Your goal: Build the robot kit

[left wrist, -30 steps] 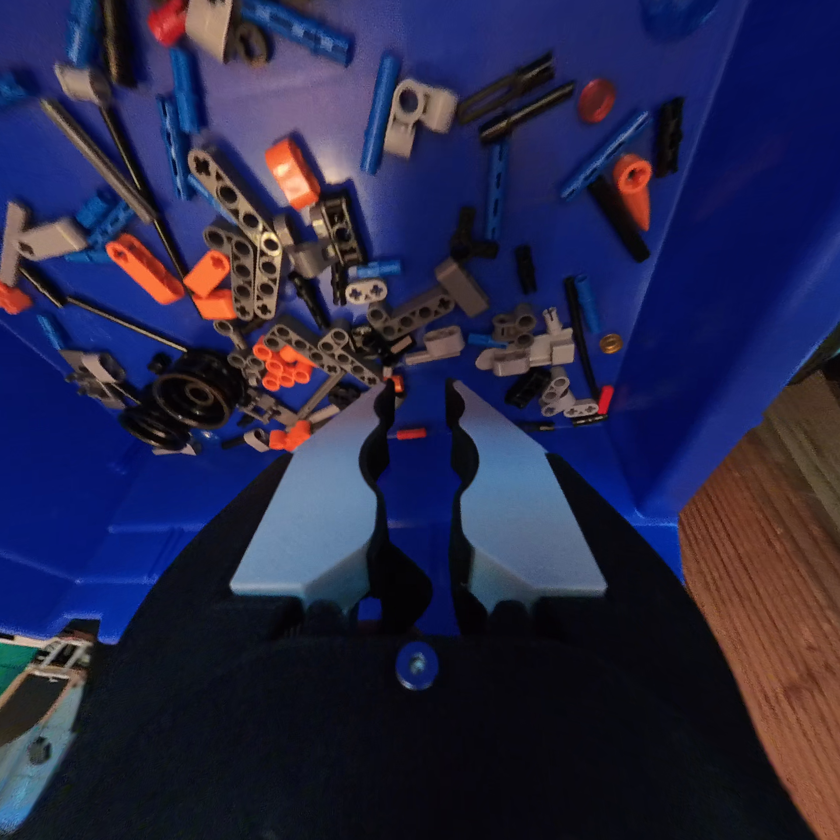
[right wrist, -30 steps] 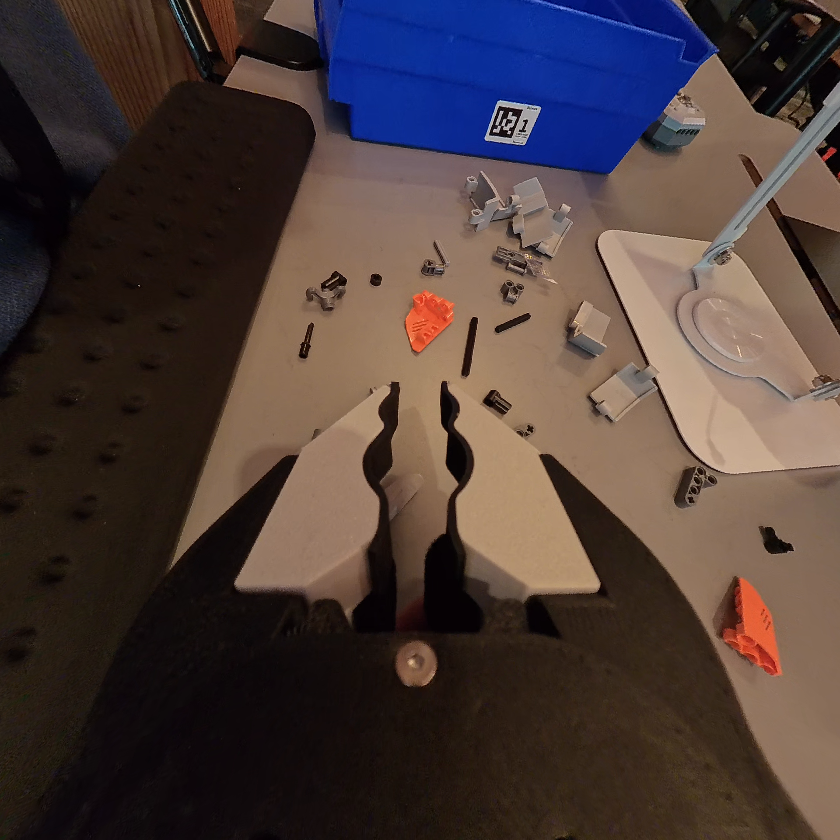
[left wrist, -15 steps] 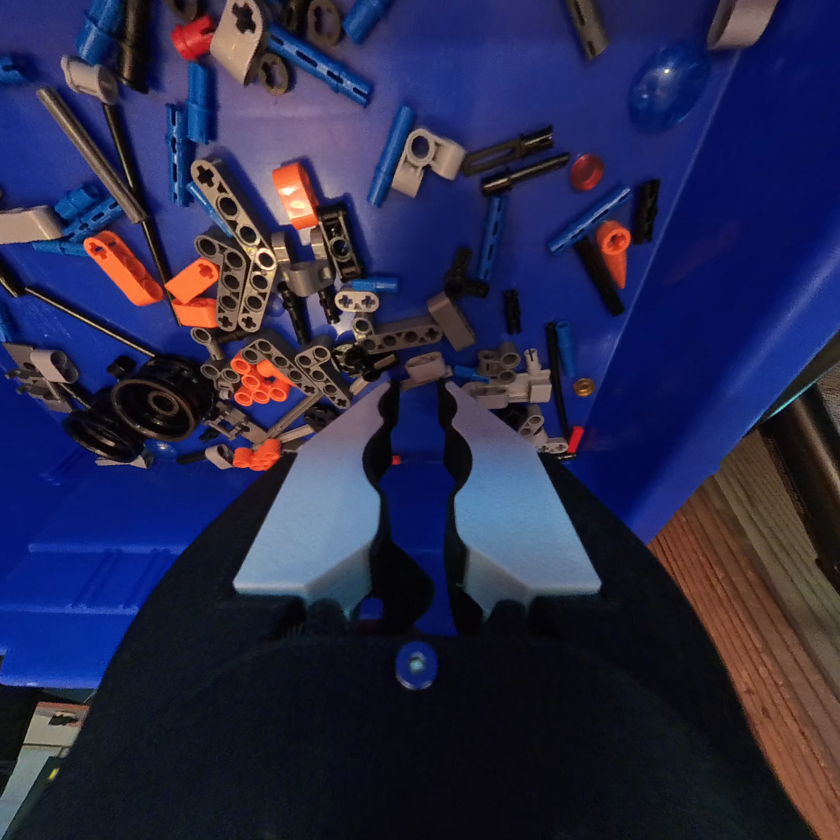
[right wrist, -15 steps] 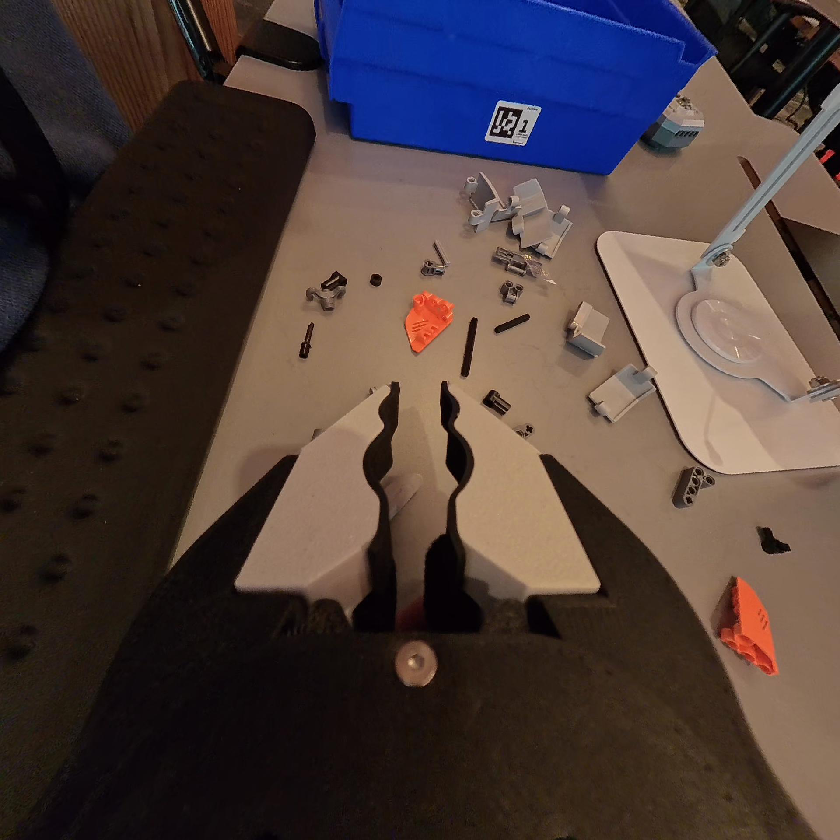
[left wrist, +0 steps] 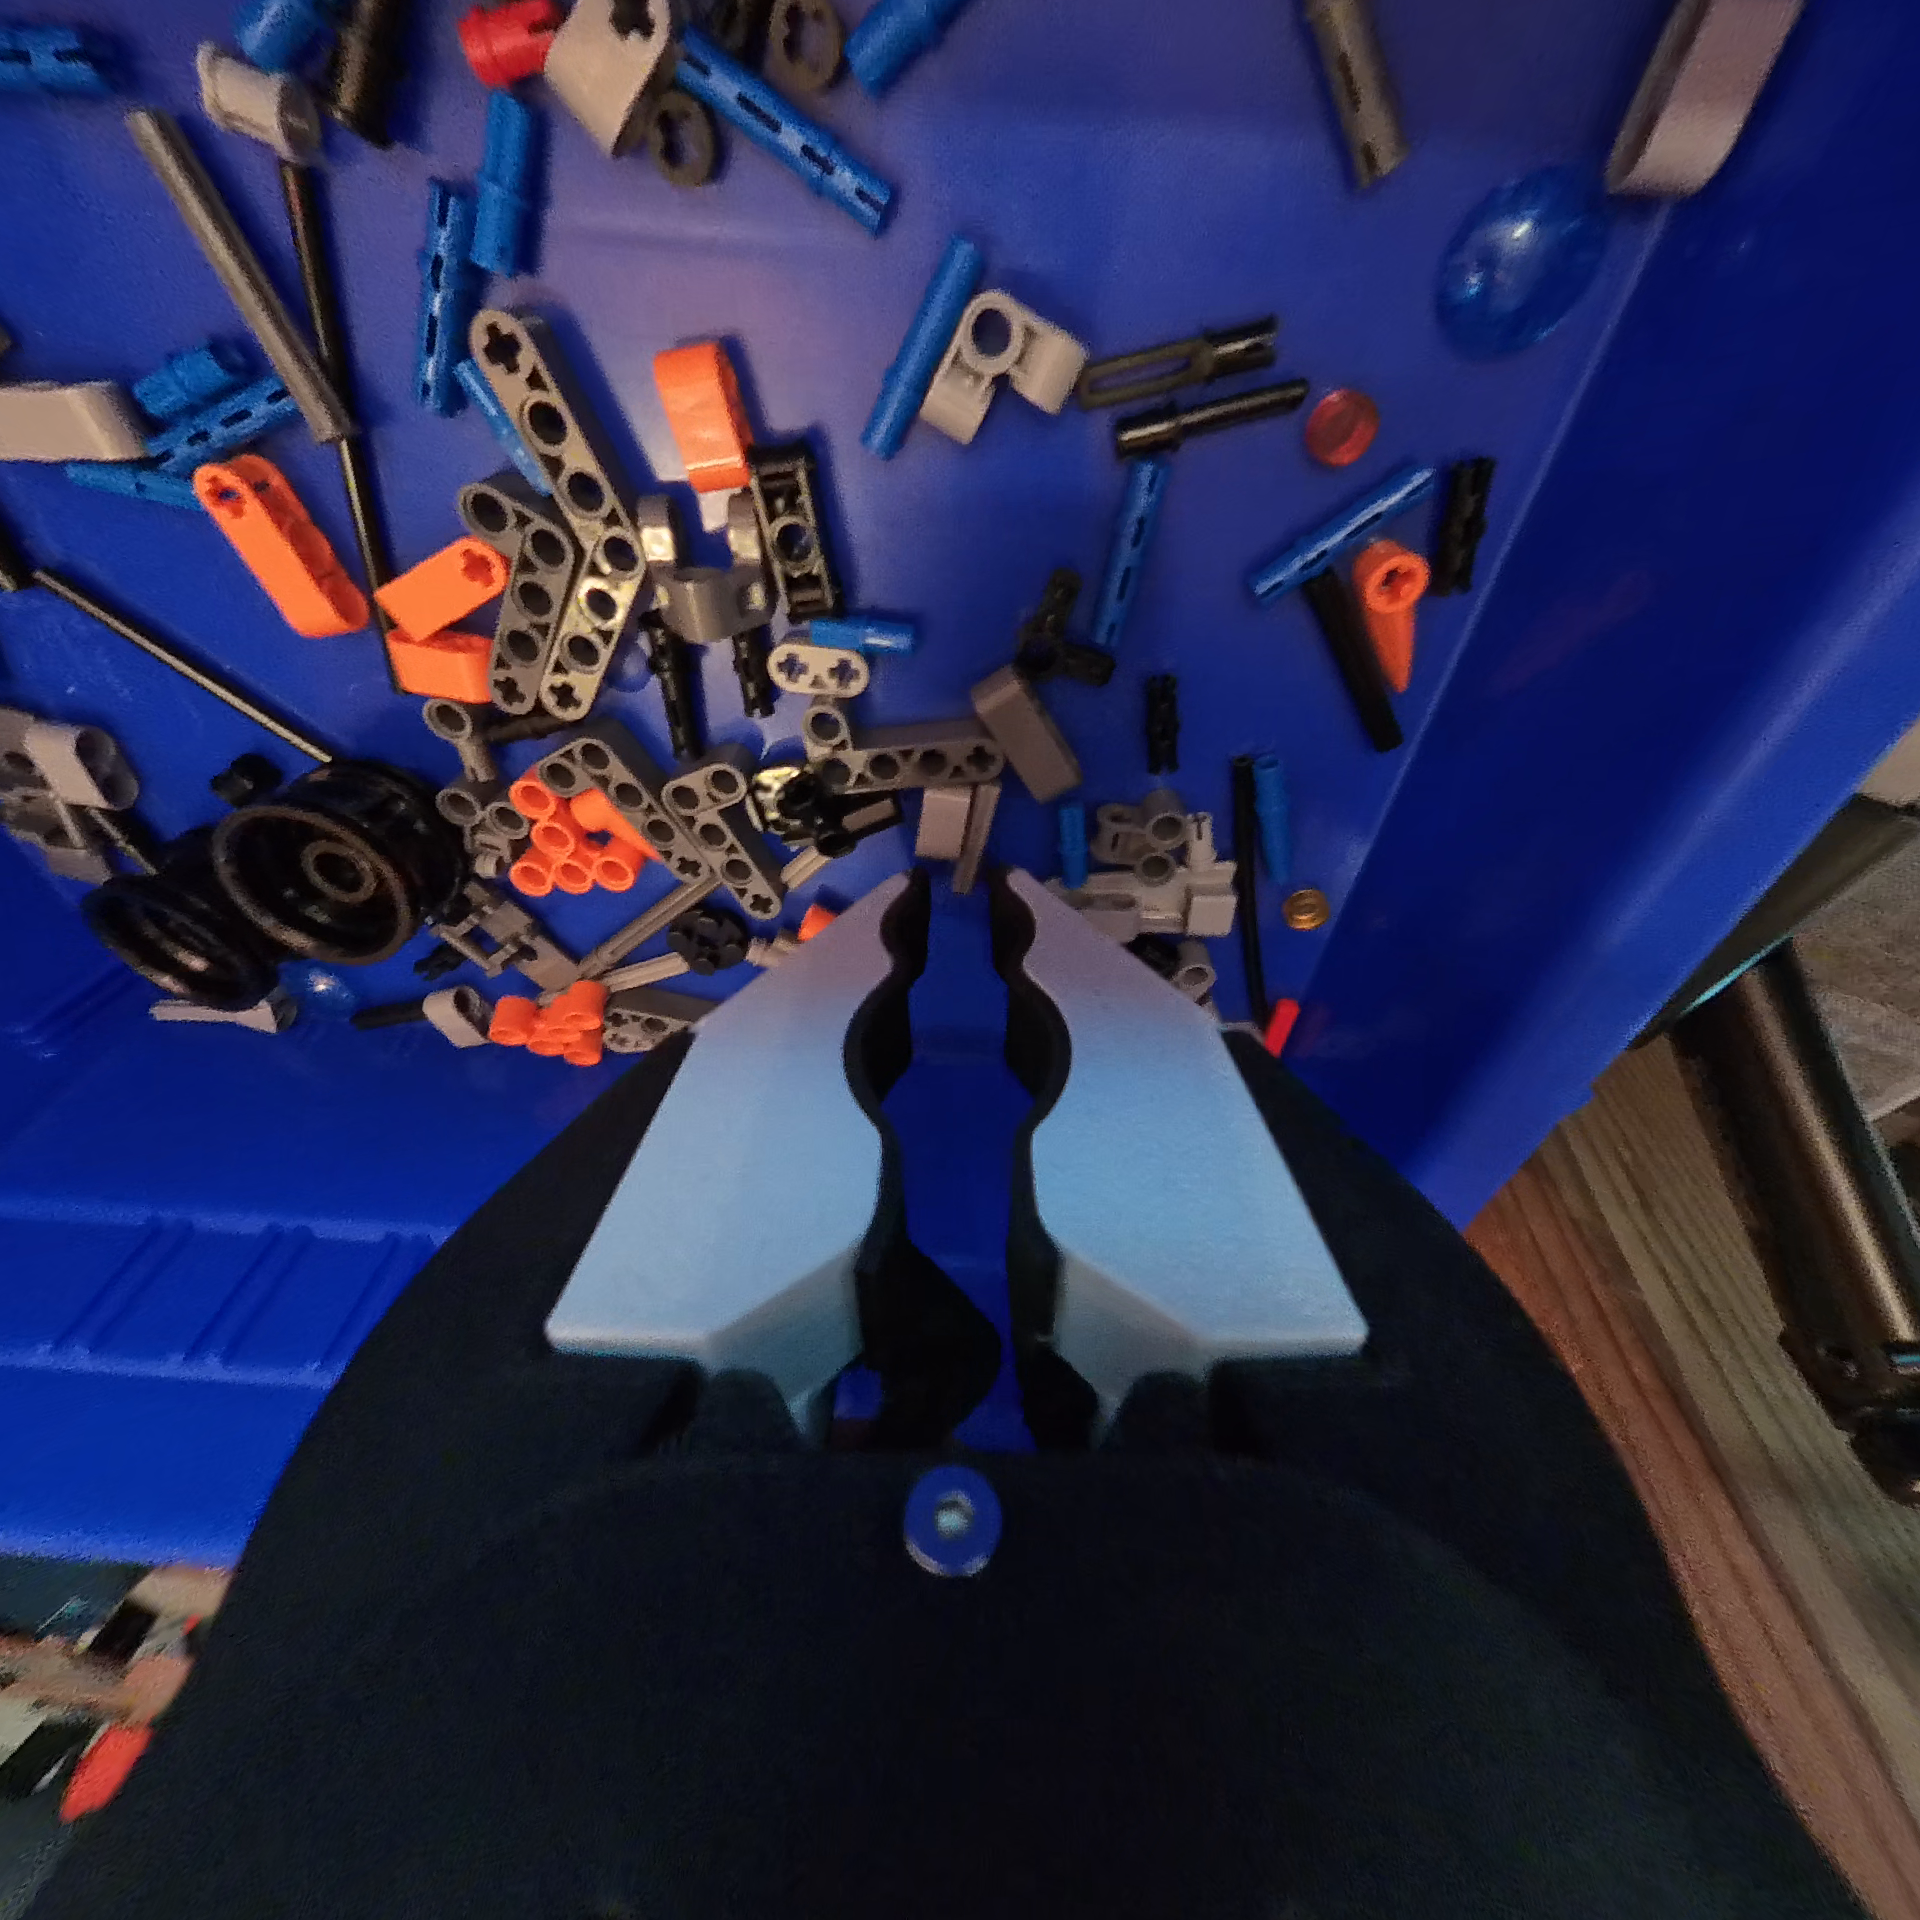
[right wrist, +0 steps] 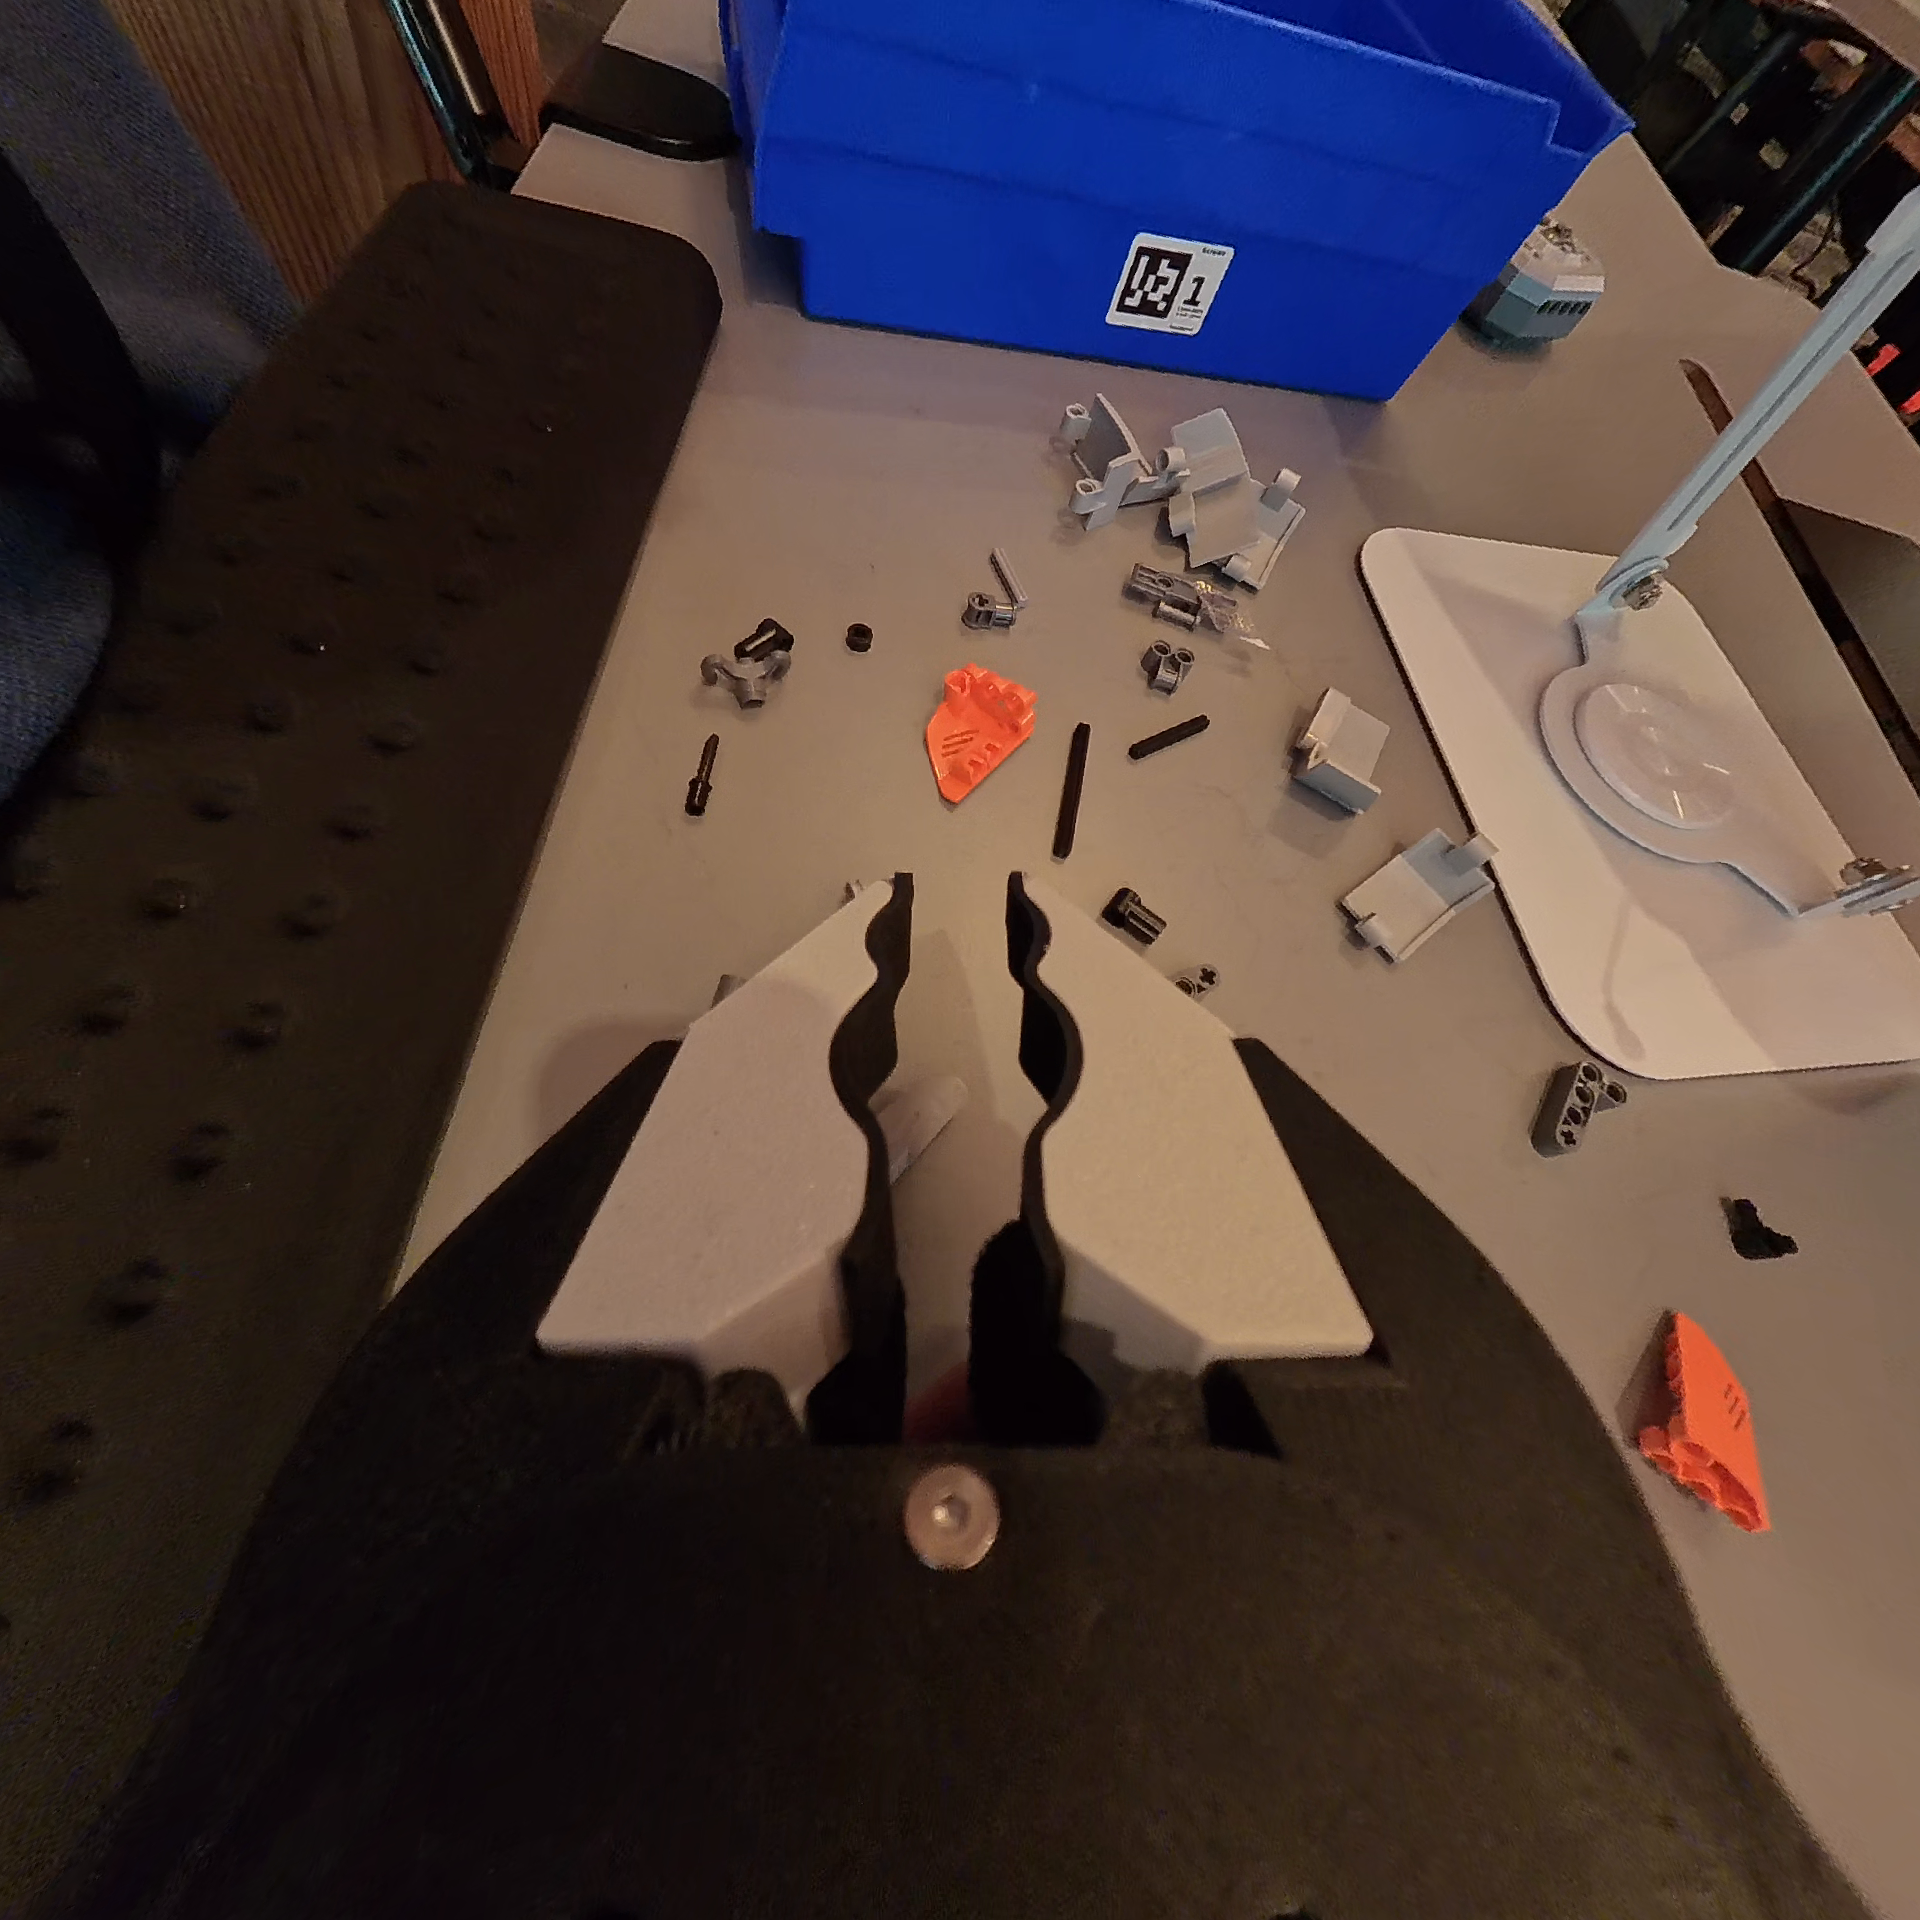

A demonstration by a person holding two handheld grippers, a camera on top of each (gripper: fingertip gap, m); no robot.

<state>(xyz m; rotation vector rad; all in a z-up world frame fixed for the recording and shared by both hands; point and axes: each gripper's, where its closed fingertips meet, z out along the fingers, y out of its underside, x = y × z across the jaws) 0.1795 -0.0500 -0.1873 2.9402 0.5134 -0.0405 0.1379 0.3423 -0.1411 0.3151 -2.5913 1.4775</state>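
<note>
Presently I have the left gripper (left wrist: pixel 954 894) inside the blue bin (left wrist: pixel 1662 727), jaws slightly apart and empty, tips nearest a small grey connector (left wrist: pixel 958 821) among scattered beams and pins. Farther right, my right gripper (right wrist: pixel 958 894) hovers unclenched, holding nothing, above the grey table (right wrist: pixel 831 499), near an orange panel (right wrist: pixel 977 732).
</note>
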